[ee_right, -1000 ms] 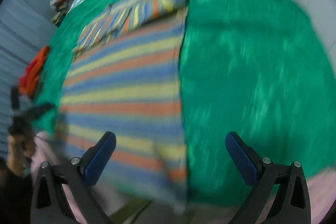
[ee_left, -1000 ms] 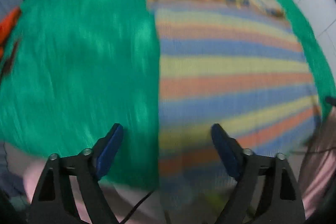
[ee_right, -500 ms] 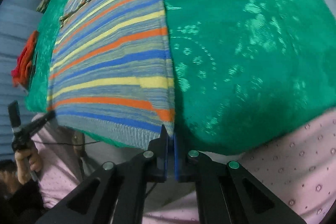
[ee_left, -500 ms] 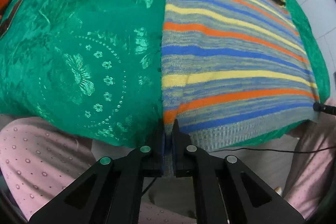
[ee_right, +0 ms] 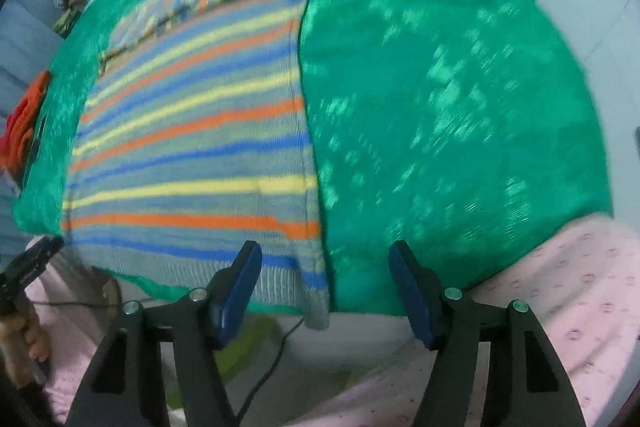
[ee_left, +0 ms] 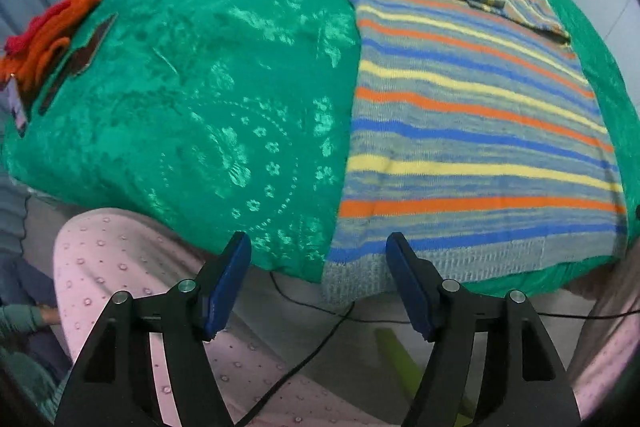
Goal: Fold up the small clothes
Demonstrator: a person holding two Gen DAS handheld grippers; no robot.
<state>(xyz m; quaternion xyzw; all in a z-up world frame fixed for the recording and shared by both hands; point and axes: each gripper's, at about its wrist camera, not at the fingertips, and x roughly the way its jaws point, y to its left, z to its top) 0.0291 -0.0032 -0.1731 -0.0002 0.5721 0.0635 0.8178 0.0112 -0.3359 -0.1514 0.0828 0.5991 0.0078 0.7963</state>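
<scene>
On the far left of the left wrist view, an orange knitted garment (ee_left: 48, 27) lies bunched at the edge of the bed, with a dark flat strip (ee_left: 80, 57) just beside it on the green patterned bedspread (ee_left: 208, 75). Nearer the camera, a person's leg in pink dotted fabric (ee_left: 132, 275) fills the lower left, and a black cable (ee_left: 320, 343) trails across the pale floor below the bed's edge. The left gripper (ee_left: 318, 283) hangs over that near edge, pointing steeply down; its blue-padded jaws have just been opening and now stand apart with nothing between them. Its right pad sits in front of the ribbed hem of the striped sweater (ee_left: 472, 131), whose near left corner droops slightly over the bed's edge. The sweater lies flat on the right half of the bedspread, grey with orange, yellow and blue bands, and a sleeve is folded across its far end. In the right wrist view, somewhat blurred, the same sweater (ee_right: 192, 147) covers the left part of the bed, and its near right corner hangs over the edge. The right gripper (ee_right: 325, 291) hovers just before that corner; its jaws have also just been opening and are spread wide, clamping nothing. Bare green bedspread (ee_right: 440, 87) stretches to the right, and more pink dotted fabric (ee_right: 560, 307) shows at the lower right.
</scene>
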